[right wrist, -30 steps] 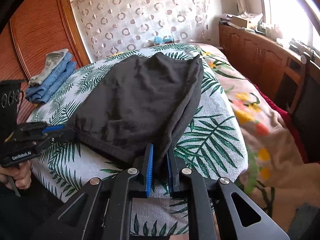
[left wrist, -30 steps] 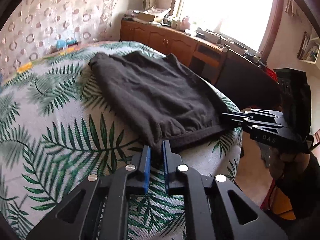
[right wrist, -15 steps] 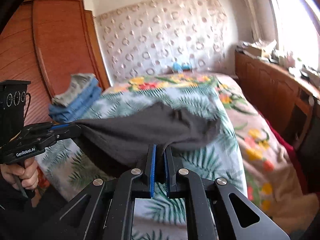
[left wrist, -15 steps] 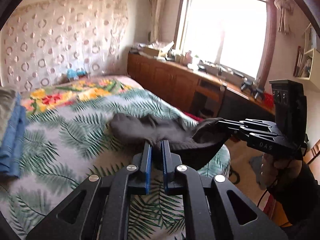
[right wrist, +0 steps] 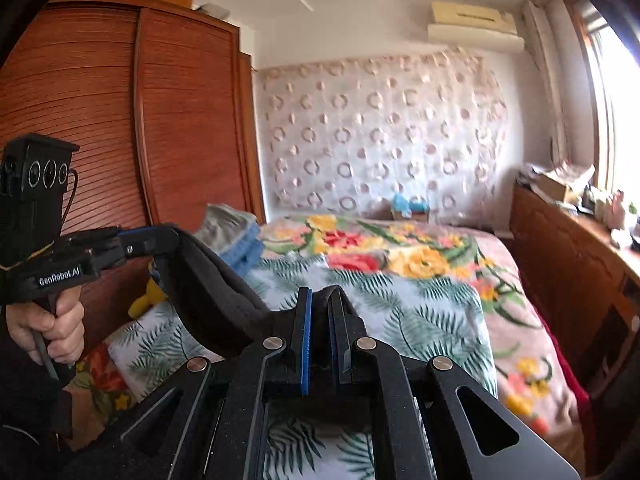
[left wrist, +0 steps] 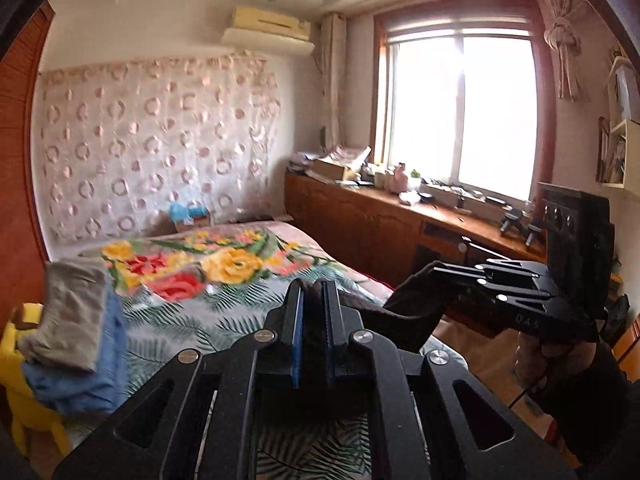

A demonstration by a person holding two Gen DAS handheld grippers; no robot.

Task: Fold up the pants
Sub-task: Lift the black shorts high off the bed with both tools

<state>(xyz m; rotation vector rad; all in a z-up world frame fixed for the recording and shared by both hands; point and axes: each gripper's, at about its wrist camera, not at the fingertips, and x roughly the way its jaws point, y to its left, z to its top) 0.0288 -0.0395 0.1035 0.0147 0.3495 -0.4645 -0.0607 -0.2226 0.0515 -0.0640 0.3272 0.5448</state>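
Observation:
The black pants (left wrist: 404,316) are lifted off the bed and stretched between my two grippers. My left gripper (left wrist: 314,292) is shut on one end of their edge, and my right gripper (right wrist: 320,300) is shut on the other end. In the left wrist view the right gripper (left wrist: 434,270) holds the cloth at the right. In the right wrist view the left gripper (right wrist: 168,236) holds the pants (right wrist: 212,292) at the left. Most of the pants hang below the grippers, hidden.
The bed (right wrist: 420,300) with a leaf and flower cover lies below. A stack of folded blue and grey clothes (left wrist: 76,340) sits at its left side. A wooden wardrobe (right wrist: 120,120) stands left, a wooden cabinet (left wrist: 360,232) under the window right.
Both grippers have risen and lifted the pants off the bed. The views have tilted up from the bed to the far wall and window.

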